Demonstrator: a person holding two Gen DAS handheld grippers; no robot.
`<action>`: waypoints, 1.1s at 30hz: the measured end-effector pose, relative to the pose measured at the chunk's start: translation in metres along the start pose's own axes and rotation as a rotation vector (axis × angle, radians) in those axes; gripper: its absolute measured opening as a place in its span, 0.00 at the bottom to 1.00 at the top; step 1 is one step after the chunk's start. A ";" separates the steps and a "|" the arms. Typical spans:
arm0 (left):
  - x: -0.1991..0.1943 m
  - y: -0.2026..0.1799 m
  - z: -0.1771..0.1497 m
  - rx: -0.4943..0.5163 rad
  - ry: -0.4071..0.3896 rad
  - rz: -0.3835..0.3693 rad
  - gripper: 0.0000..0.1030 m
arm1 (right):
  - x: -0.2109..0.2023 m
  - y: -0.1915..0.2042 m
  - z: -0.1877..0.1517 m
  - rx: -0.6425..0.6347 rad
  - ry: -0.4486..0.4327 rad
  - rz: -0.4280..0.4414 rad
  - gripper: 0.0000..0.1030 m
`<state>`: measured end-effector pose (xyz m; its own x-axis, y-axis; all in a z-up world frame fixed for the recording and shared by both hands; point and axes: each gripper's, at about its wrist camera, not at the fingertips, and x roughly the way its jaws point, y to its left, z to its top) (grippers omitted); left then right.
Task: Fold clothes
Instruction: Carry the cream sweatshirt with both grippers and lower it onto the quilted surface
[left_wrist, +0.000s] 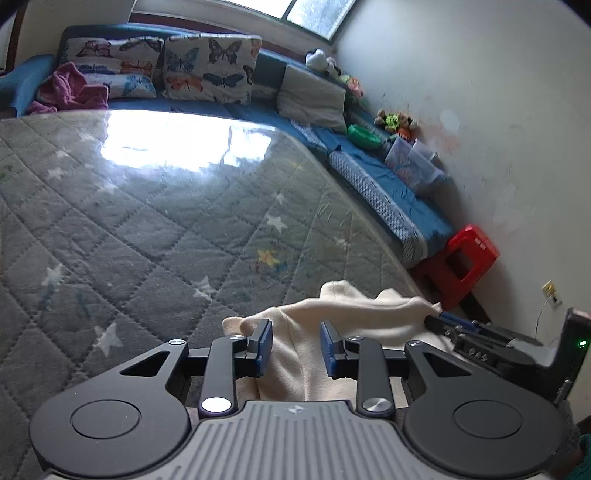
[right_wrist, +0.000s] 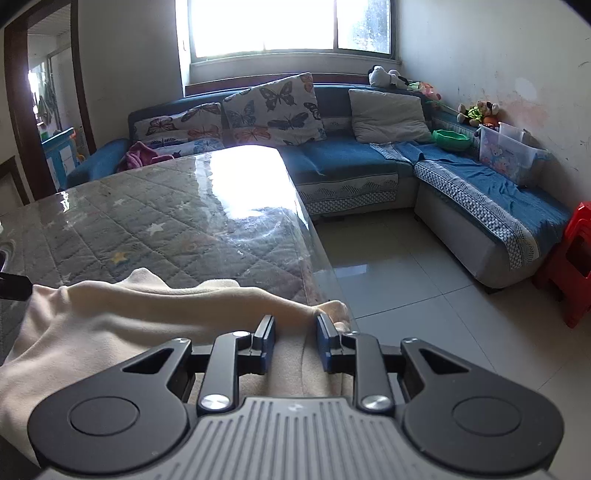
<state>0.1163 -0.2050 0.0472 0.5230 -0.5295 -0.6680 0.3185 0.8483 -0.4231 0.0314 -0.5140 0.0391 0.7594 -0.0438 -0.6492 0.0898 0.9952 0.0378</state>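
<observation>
Currently your left gripper (left_wrist: 296, 347) and right gripper (right_wrist: 295, 344) both stand with jaws apart, each straddling a raised ridge of the cream garment (left_wrist: 354, 306) without clamping it. You have the garment bunched at the table's (right_wrist: 155, 206) near right corner, beside the right edge, part of it draping toward you. No neat fold is visible yet. Judge the task as early: spreading, folding and squaring remain.

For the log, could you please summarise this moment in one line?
left gripper open | right gripper open | cream garment bunched on table
</observation>
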 end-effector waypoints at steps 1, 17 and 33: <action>0.005 0.001 -0.001 -0.003 0.010 0.009 0.29 | -0.003 0.000 0.000 -0.001 -0.005 0.003 0.24; -0.035 -0.028 -0.045 0.049 -0.007 -0.088 0.31 | -0.086 0.039 -0.051 -0.114 -0.076 0.061 0.32; -0.032 -0.054 -0.085 0.143 0.036 -0.121 0.31 | -0.086 0.049 -0.060 -0.123 -0.121 0.037 0.33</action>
<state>0.0148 -0.2341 0.0393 0.4465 -0.6253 -0.6400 0.4877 0.7698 -0.4117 -0.0681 -0.4564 0.0513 0.8331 -0.0098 -0.5530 -0.0138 0.9992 -0.0385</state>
